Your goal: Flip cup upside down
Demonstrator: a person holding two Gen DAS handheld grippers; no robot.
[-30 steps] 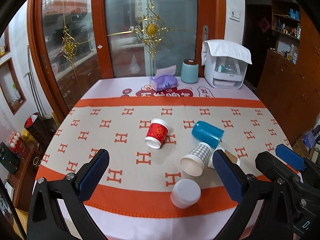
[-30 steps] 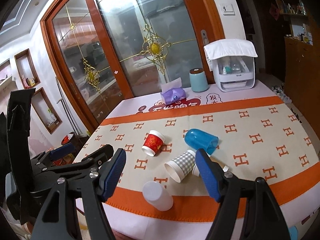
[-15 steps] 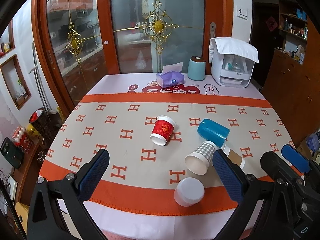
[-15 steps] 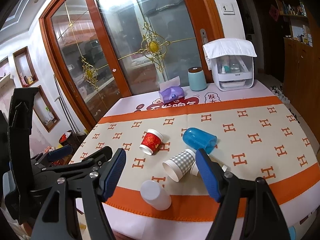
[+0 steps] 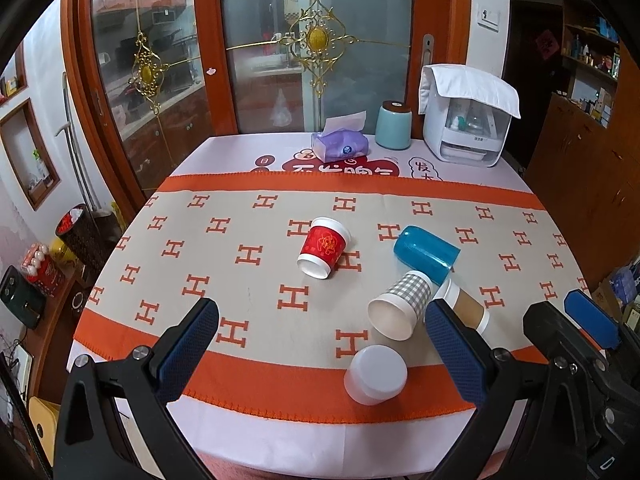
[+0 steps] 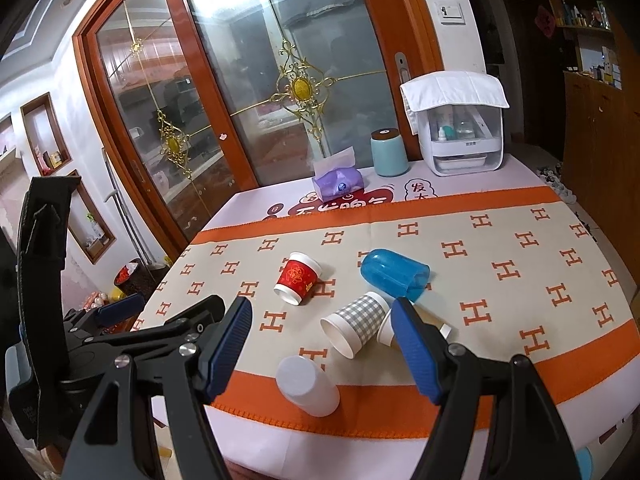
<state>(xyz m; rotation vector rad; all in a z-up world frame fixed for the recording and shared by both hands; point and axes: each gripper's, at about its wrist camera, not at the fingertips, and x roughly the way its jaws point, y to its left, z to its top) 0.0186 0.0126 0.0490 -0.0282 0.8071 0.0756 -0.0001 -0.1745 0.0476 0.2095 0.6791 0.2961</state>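
Both grippers, left and right, spread wide, empty; cups crowded: checked cup touches brown cup; your approach risks knocking, rolling neighbours; white cup near table edge.

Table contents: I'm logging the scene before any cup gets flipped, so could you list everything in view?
red cup: 1, red and white, on its side, mid-table
checked cup: 1, grey check, on its side
brown cup: 1, brown, lying behind checked cup
blue cup: 1, blue, on its side
white cup: 1, near edge
tissue box: 1, purple, far edge
canister: 1, pale teal
cabinet: 1, white, cloth-covered
left gripper: open
right gripper: open
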